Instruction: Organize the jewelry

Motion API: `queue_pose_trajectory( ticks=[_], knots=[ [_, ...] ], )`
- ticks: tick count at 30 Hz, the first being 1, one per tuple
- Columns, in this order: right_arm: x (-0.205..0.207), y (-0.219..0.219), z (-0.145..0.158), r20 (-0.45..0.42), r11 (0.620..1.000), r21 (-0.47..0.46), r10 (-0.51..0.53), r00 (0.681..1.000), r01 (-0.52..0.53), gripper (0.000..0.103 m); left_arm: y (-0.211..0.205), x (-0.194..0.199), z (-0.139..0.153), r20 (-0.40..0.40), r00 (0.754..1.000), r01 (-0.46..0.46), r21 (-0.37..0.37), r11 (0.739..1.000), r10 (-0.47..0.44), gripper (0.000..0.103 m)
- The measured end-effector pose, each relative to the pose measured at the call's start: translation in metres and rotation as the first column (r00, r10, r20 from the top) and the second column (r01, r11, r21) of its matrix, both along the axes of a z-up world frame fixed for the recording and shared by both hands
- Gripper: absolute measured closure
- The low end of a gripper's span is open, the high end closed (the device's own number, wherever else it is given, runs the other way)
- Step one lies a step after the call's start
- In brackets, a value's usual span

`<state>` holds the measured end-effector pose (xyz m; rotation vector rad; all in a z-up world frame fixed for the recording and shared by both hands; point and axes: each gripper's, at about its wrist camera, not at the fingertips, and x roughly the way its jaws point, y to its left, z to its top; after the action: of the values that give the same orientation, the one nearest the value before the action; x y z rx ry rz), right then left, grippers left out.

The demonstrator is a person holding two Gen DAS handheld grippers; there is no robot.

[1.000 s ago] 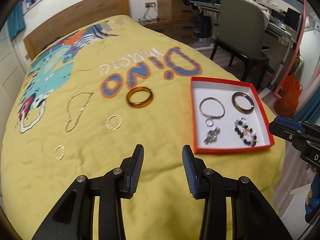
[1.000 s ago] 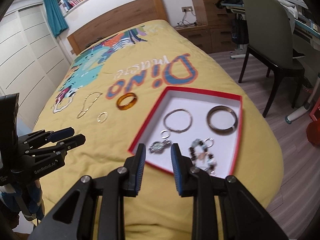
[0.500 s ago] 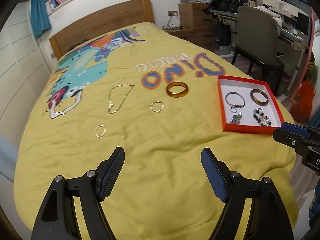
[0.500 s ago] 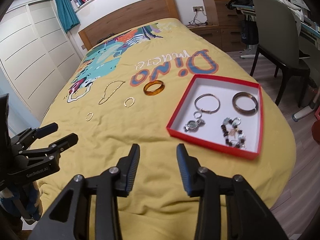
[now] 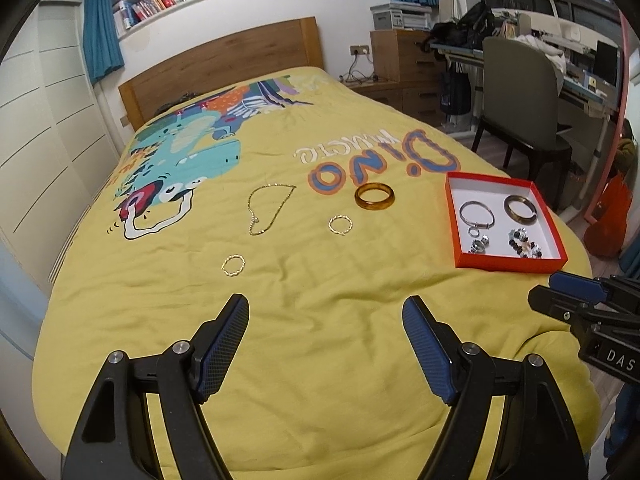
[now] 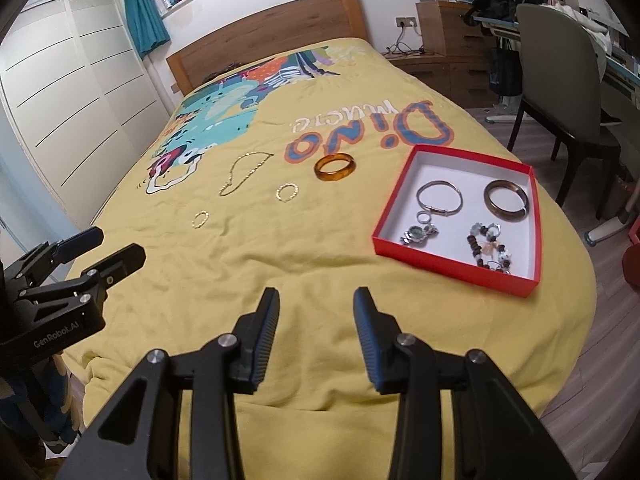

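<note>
While four pieces lie loose on the bed [image 5: 320, 340] ahead of the left tool [image 5: 326, 342], namely two small gold rings [image 5: 233, 265], a gold chain [image 5: 269, 208] and an amber bangle [image 5: 374, 197], the red box [image 6: 456, 268] ahead-right of the right tool [image 6: 316, 334] holds four; both tools gape empty, the left wider; open bedspread between, bed edge near.

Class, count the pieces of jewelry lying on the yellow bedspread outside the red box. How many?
4. An amber bangle nearest the red box, a small gold ring in front of it, a gold chain further left, and another gold ring nearest the bed's foot. None seems hidden.
</note>
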<state>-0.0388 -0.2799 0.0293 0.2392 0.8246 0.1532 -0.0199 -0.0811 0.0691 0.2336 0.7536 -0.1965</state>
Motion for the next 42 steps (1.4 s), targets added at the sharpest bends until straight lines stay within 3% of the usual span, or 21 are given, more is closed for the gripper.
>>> queue_pose_trajectory(
  ticks=[9, 26, 42],
  knots=[
    [-0.001, 0.018, 0.008, 0.021, 0.999, -0.031, 0.015, 1.000, -0.015, 0.066, 0.013, 0.002, -0.003, 0.010, 1.000, -0.027, -0.018, 0.999, 0.028, 0.025],
    [0.049, 0.031, -0.026, -0.047, 0.999, -0.008, 0.053, 0.998, -0.053, 0.066, 0.023, 0.048, -0.049, -0.111, 0.990, -0.080, 0.028, 0.996, 0.082, 0.025],
    [0.074, 0.034, -0.054, -0.095, 0.998, 0.018, 0.058, 0.994, -0.056, 0.066, 0.024, 0.071, -0.069, -0.139, 0.985, -0.094, 0.058, 0.994, 0.101, 0.023]
  ],
)
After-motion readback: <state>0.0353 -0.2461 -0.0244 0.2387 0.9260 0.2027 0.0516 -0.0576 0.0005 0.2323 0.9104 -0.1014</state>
